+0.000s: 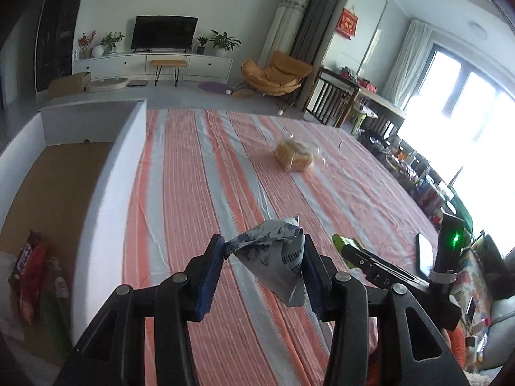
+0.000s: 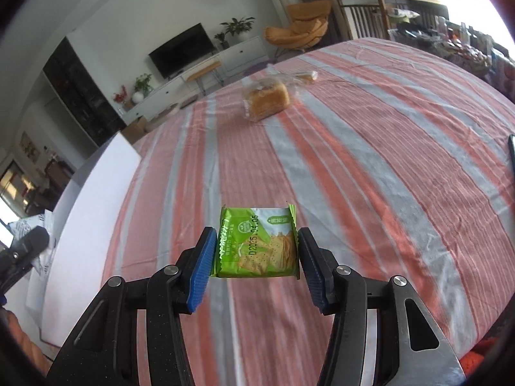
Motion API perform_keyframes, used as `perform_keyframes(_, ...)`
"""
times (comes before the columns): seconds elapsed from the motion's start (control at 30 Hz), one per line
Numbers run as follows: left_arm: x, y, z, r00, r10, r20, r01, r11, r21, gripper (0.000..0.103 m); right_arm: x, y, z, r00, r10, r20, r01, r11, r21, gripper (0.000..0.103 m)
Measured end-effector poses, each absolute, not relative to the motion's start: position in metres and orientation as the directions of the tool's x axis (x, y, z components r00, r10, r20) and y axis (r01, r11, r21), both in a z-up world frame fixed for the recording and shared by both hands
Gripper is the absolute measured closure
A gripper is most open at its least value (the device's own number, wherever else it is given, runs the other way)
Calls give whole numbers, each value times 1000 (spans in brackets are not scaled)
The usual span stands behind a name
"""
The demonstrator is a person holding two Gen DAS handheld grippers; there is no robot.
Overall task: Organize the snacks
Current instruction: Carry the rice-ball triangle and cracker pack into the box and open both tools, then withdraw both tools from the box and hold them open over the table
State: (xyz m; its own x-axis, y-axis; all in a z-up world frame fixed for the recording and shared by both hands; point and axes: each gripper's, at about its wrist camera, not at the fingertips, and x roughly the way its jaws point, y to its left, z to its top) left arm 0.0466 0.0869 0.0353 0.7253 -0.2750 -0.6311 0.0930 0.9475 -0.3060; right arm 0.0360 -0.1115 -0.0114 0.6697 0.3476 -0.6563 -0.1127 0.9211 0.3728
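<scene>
- left gripper [image 1: 262,254] nearest the lens, angled down over the table, blue pads [image 1: 210,276] partly closed, pinching a crumpled white-and-blue snack packet [image 1: 276,257]; packet lifted clear of the cloth, twisted, print on its lower face
- right gripper [image 2: 256,251] also angled down, blue pads about half closed on the side edges of a green cracker packet [image 2: 257,246]; packet flat, square, date print and cracker picture facing up, held above the cloth
- in the left wrist view the right gripper sits at 3 o'clock of the white-and-blue packet, near
- bagged bread loaf [image 1: 294,156] on the striped tablecloth [image 1: 193,193], at 12 o'clock, well apart from both packets
- white box [image 1: 106,173] at 9 o'clock, touching the cloth's edge; red snack bag [image 1: 27,276] inside, near corner
- phone [image 1: 425,254] at 3 o'clock
</scene>
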Motion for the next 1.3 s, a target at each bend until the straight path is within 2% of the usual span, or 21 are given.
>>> perform_keyframes(0.13, 11, 142, 74, 792, -199, -578, 13, 951, -309, 57, 26, -59, 38, 656, 465, -594, -270, 880, 392, 49)
perform_keyframes(0.27, -12, 203, 93, 826, -39, -562, -128, 958, -255, 56, 18, 11, 86, 577, 612, -541, -449, 791, 416, 49)
perform_keyframes(0.4, -21, 265, 79, 799, 124, -589, -300, 930, -211, 56, 7, 89, 114, 449, 722, -526, -600, 680, 421, 49)
perform_keyframes(0.5, -21, 296, 57, 754, 235, -614, -403, 903, -150, 54, 2, 144, 113, 371, 747, -552, -667, 628, 401, 48)
perform_keyframes(0.57, -15, 310, 37, 701, 311, -641, -470, 879, -87, 46, 3, 174, 100, 344, 722, -600, -688, 629, 362, 44)
perform_keyframes(0.6, -10, 315, 26, 671, 330, -663, -487, 872, -59, 29, 5, 187, 91, 322, 699, -639, -694, 633, 344, 34)
perform_keyframes(0.63, -5, 320, 14, 640, 339, -690, -501, 864, -40, 15, 7, 193, 83, 309, 679, -666, -693, 640, 331, 32)
perform_keyframes(0.73, -3, 326, -8, 604, 342, -720, -525, 850, -36, 13, 11, 177, 68, 352, 644, -679, -676, 677, 292, 32)
perform_keyframes(0.87, -6, 315, -10, 634, 339, -695, -516, 855, -54, 11, 24, 117, 43, 507, 528, -681, -591, 788, 172, 29)
perform_keyframes(1.0, -5, 284, 7, 732, 251, -634, -418, 899, -127, 8, 45, 29, -6, 643, 296, -706, -403, 915, 17, 29)
perform_keyframes(1.13, 7, 224, 30, 824, 115, -555, -252, 952, -177, 3, 62, -53, -52, 650, 86, -755, -219, 973, -78, 29)
perform_keyframes(1.23, 25, 169, 33, 837, -28, -546, -92, 977, -190, 2, 62, -102, -64, 656, -8, -755, -72, 995, -73, 29)
perform_keyframes(1.3, 42, 133, 30, 808, -112, -579, 0, 982, -189, 2, 64, -127, -55, 663, 34, -748, 0, 999, 45, 29)
